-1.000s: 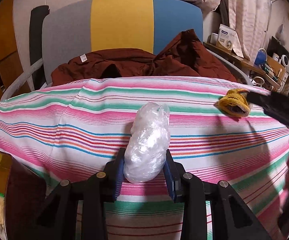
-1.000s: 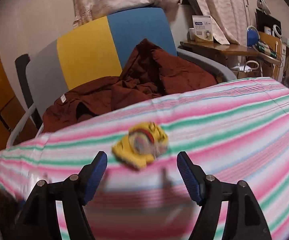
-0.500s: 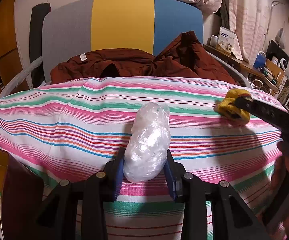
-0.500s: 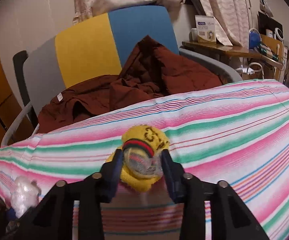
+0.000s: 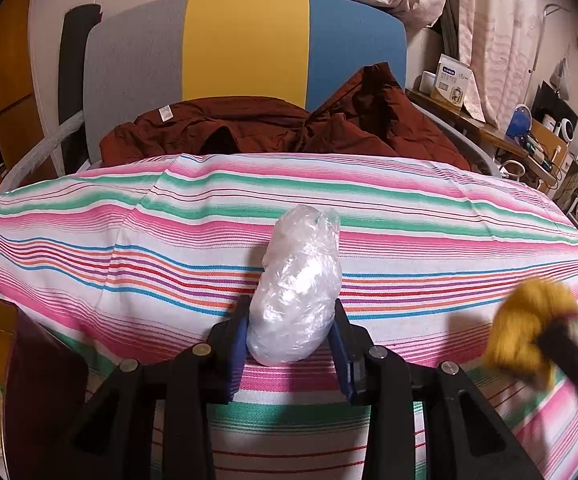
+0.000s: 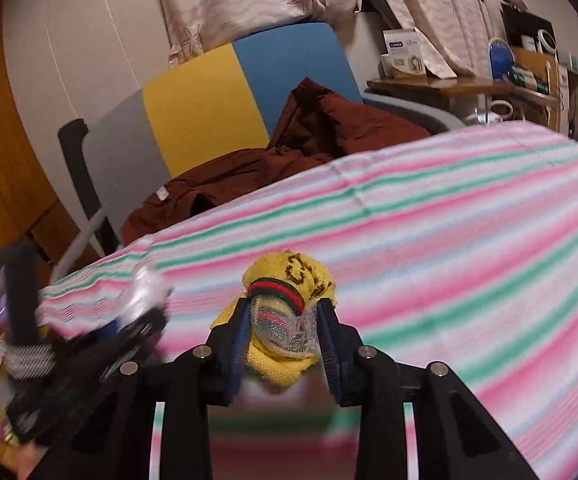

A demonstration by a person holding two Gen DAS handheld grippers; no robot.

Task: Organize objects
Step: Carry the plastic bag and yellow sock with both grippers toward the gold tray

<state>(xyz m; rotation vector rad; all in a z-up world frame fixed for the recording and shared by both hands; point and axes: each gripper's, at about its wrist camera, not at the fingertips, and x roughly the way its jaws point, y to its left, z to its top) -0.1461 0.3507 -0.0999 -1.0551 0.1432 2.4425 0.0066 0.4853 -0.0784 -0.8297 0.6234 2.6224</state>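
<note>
left gripper (image 5: 291, 340) clamping bag (image 5: 297, 292) (light, crinkly, slippery) at base | right gripper (image 6: 283, 340) pinching sock (image 6: 289, 308) mid-bundle, soft, squashing

Striped cloth (image 5: 409, 216), tricolour chair (image 5: 245, 44), brown garment (image 5: 273, 128), cluttered shelf (image 5: 485, 128)

Each wrist camera looked forward and downward along its own jaws, close above the striped tabletop (image 5: 409, 208). Both views shared the tricolour chair (image 5: 245, 44) (image 6: 205, 120) behind.
</note>
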